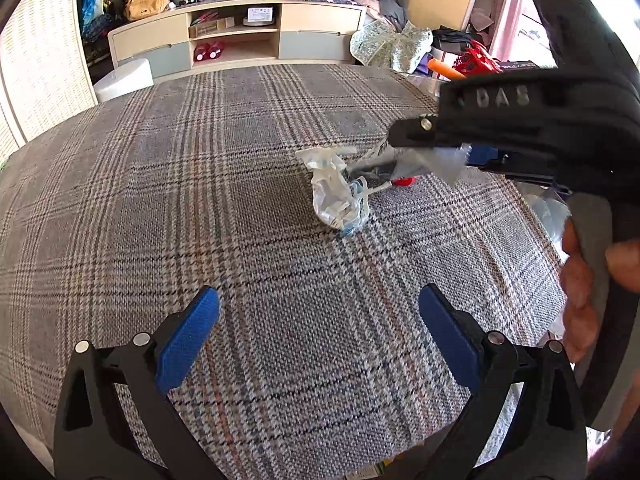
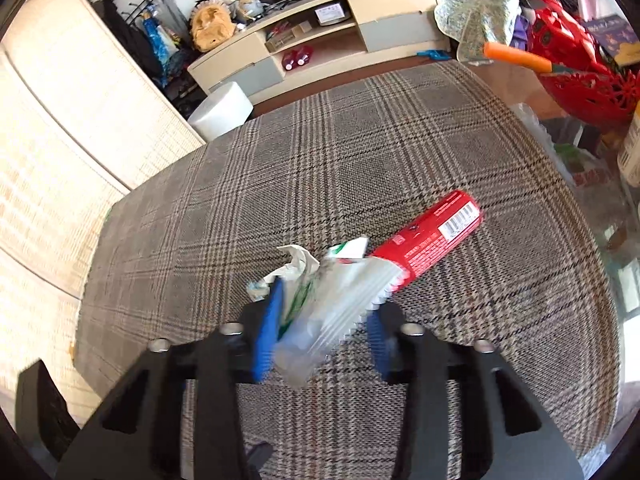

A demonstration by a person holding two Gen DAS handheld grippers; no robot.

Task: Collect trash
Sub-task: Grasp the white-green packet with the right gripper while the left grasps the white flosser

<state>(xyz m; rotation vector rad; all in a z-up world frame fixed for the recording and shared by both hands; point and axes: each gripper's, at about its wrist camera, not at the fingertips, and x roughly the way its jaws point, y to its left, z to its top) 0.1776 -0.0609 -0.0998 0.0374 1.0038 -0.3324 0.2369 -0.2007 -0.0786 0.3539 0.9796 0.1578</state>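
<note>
My right gripper (image 2: 324, 304) is shut on a clear plastic wrapper (image 2: 332, 312) with a serrated edge, just above the plaid cloth (image 2: 360, 140). Behind the wrapper lie a crumpled white scrap (image 2: 298, 262) and a red packet (image 2: 436, 232) with a barcode. In the left wrist view the right gripper (image 1: 432, 152) comes in from the right with the wrapper (image 1: 444, 162) sticking out of it, next to a crumpled white and blue wrapper (image 1: 336, 196). Only a sliver of the red packet (image 1: 406, 181) shows there. My left gripper (image 1: 320, 304) stands open over bare cloth, nearer than the trash.
A hand (image 1: 580, 280) grips the right tool at the right edge. A red basket (image 2: 580, 92), an orange stick (image 2: 516, 58) and a bottle (image 2: 632, 152) crowd the far right. A white round stool (image 2: 220, 112) and a low cabinet (image 2: 320, 40) stand beyond the cloth.
</note>
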